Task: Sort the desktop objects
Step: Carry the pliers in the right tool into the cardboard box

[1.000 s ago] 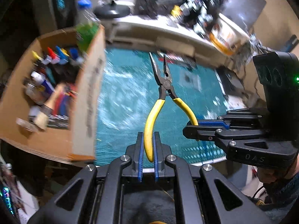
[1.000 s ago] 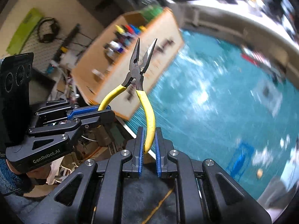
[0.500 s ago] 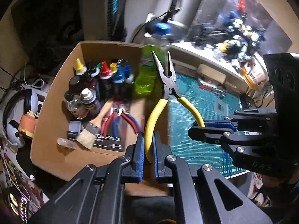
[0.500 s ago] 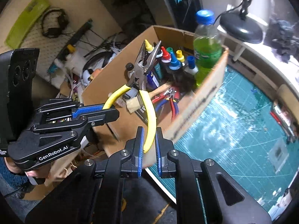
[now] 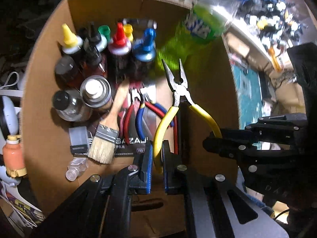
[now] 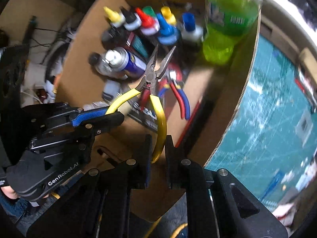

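Note:
Yellow-handled needle-nose pliers (image 5: 179, 93) hang open over a cardboard box (image 5: 45, 130). My left gripper (image 5: 157, 150) is shut on one yellow handle. My right gripper (image 6: 158, 144) is shut on the other handle; it shows at the right of the left wrist view (image 5: 213, 138). The pliers (image 6: 153, 79) point at the box's inside, above red-and-blue cutters (image 5: 144, 109). The left gripper shows at the left of the right wrist view (image 6: 111, 117).
The box holds several paint bottles (image 5: 118, 41), a spray can (image 5: 95, 91), a brush (image 5: 107, 138) and a green soda bottle (image 6: 227, 25). A teal cutting mat (image 6: 273, 107) lies right of the box. Clutter lines the shelf behind (image 5: 273, 13).
Both grippers have carried the pliers from over the teal mat to the left and down, closer over the box's inside. The grip on both handles is unchanged.

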### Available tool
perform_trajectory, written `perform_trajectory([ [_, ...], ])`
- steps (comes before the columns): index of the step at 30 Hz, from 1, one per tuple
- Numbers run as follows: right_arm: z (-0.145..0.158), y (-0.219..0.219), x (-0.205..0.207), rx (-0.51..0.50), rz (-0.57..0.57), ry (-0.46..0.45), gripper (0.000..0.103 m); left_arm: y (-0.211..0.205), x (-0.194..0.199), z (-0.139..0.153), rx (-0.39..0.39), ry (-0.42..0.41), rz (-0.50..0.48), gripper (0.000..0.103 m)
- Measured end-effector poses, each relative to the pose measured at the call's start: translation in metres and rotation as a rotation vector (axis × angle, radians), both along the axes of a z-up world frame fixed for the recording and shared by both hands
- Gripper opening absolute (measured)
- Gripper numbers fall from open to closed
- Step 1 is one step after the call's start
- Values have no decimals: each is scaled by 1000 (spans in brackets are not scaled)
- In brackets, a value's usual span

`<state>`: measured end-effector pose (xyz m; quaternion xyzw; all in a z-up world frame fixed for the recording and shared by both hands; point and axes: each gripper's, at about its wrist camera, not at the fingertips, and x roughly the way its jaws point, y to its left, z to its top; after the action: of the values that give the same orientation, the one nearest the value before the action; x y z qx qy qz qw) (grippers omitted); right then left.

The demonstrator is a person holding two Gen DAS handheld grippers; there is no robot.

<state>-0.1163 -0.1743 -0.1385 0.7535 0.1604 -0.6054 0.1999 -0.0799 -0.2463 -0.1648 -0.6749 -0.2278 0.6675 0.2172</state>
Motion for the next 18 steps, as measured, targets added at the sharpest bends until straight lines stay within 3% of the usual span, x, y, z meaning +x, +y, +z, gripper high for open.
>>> perform_trajectory([
  [6, -32, -6, -11, 91, -25, -37, 10, 5, -11, -39, 16, -87, -4, 8],
  [9, -36, -13, -20, 104, -31, -34, 14, 5, -16, -56, 42, -143, 27, 9],
  [18, -76, -25, -32, 213, -20, -87, 13, 0, -22, -73, 37, -174, 98, 9],
])
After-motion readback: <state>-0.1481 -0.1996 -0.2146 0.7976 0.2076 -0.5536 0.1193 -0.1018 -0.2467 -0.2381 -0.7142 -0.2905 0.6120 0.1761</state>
